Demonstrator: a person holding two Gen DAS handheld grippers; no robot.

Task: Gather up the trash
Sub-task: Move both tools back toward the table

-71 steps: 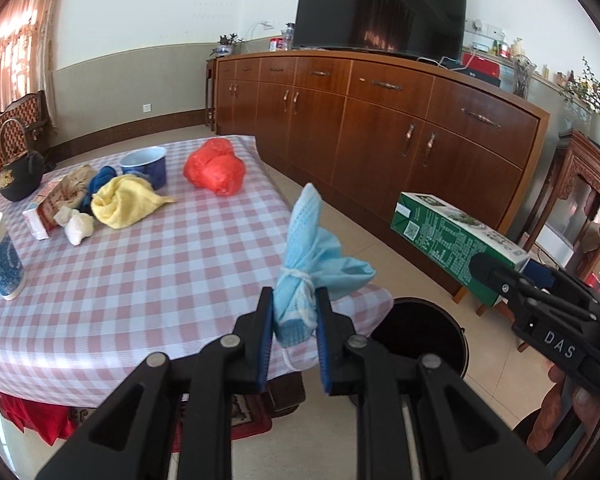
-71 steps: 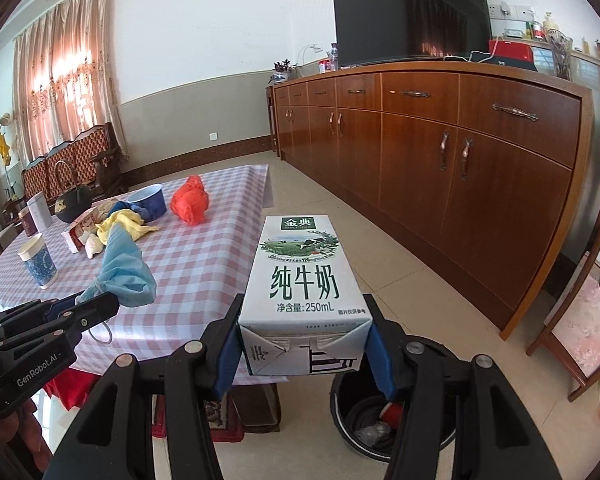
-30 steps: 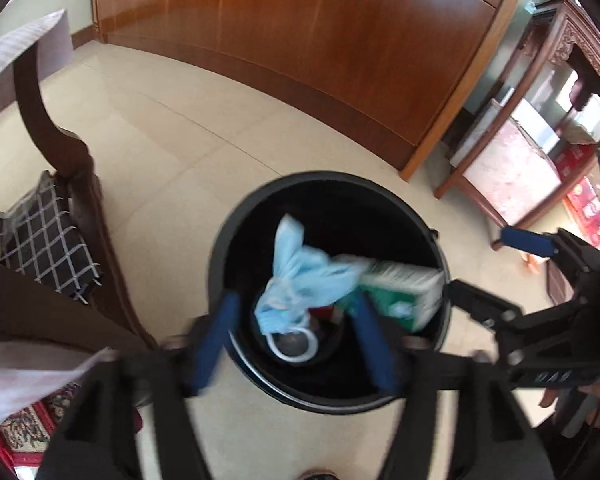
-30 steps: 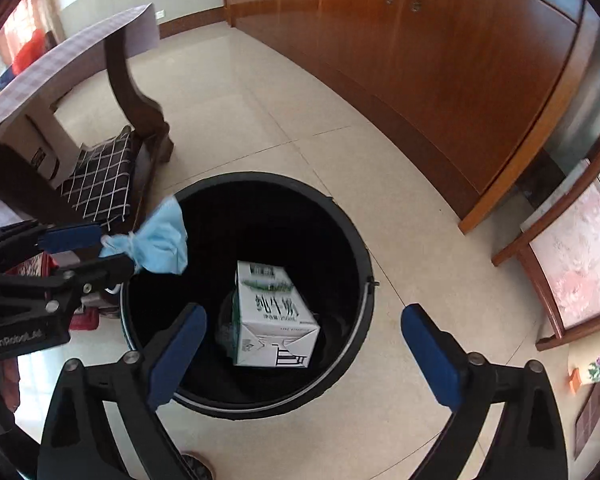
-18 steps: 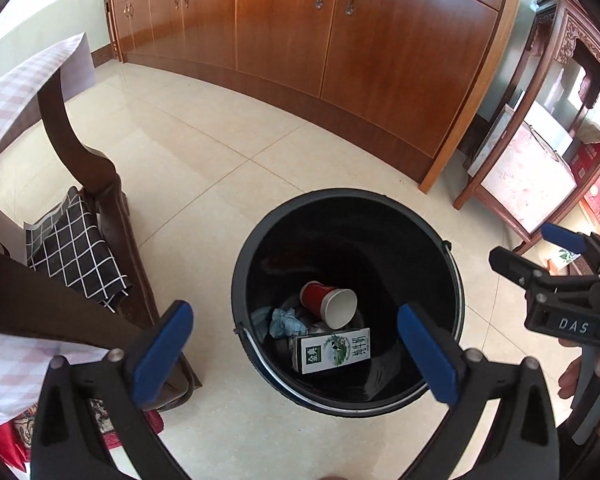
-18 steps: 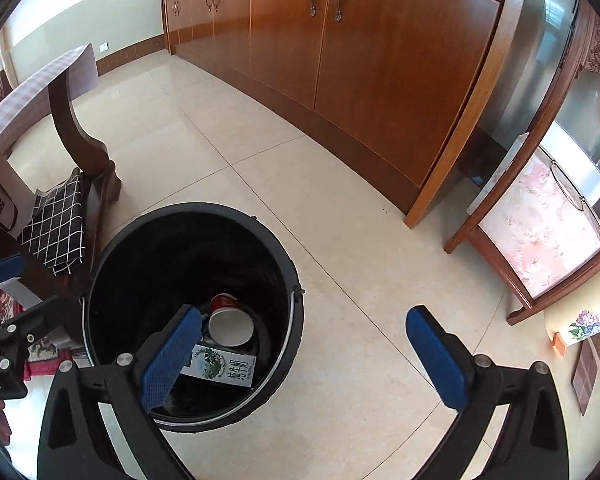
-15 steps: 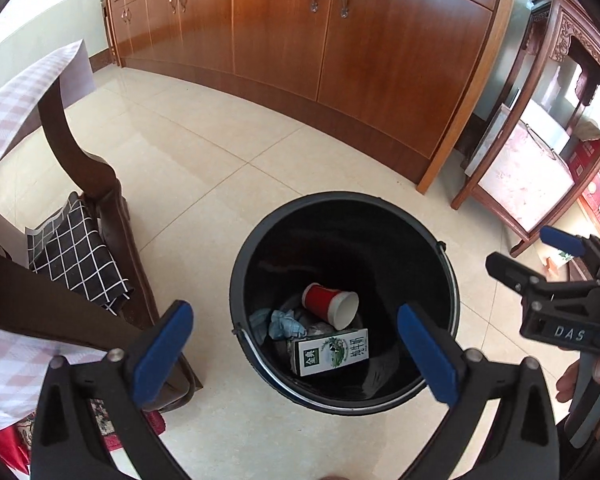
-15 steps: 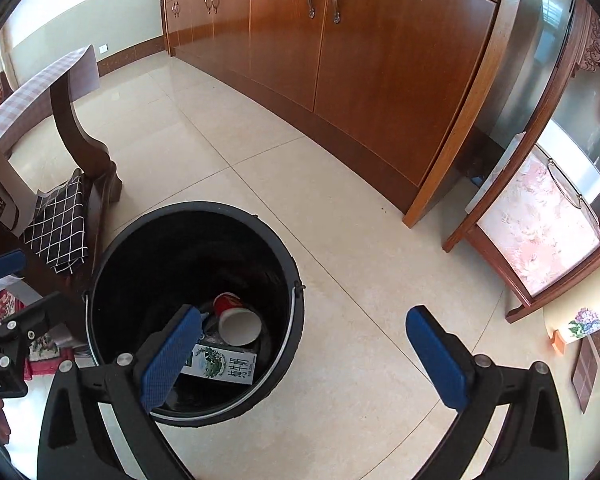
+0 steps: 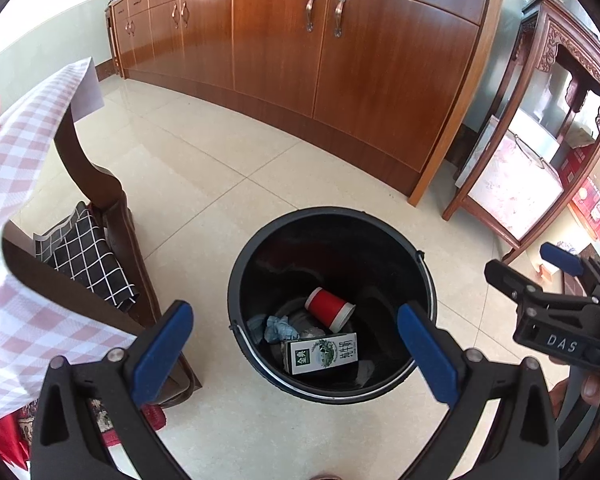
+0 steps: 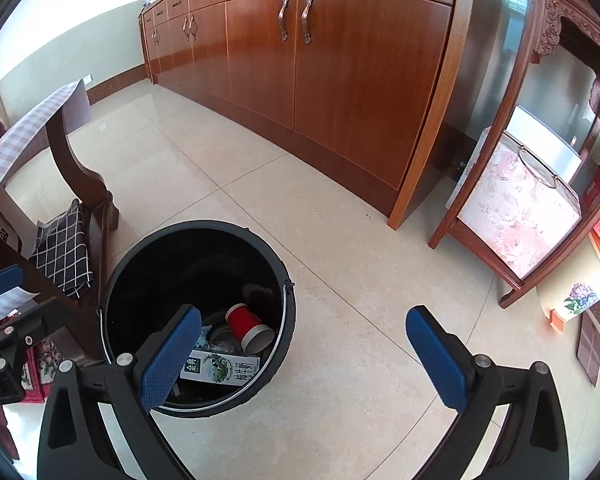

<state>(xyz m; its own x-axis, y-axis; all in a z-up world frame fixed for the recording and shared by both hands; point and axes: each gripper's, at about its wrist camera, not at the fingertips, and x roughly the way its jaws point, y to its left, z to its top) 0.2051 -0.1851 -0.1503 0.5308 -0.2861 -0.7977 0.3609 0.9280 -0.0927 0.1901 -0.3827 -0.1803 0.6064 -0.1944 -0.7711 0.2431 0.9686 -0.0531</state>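
Note:
A black trash bucket (image 9: 380, 232) stands on the tiled floor; it also shows in the right wrist view (image 10: 148, 248). Inside lie a green-and-white milk carton (image 9: 320, 352), a crumpled blue face mask (image 9: 278, 328) and a red paper cup (image 9: 328, 313). The carton (image 10: 220, 372) and cup (image 10: 248, 326) show in the right wrist view too. My left gripper (image 9: 294, 350) is open and empty above the bucket. My right gripper (image 10: 304, 354) is open and empty, above the bucket's right rim and the floor.
A table with a pink checked cloth (image 9: 24, 152) and dark wooden legs stands left of the bucket. A long wooden sideboard (image 9: 340, 60) runs along the back. A carved wooden stand (image 9: 540, 140) with boxes is at the right. A checked cushion (image 9: 88, 256) lies under the table.
Both grippers opened over the bucket; the blue mask and the milk carton dropped in. Since then both views have pulled back and tilted up slightly.

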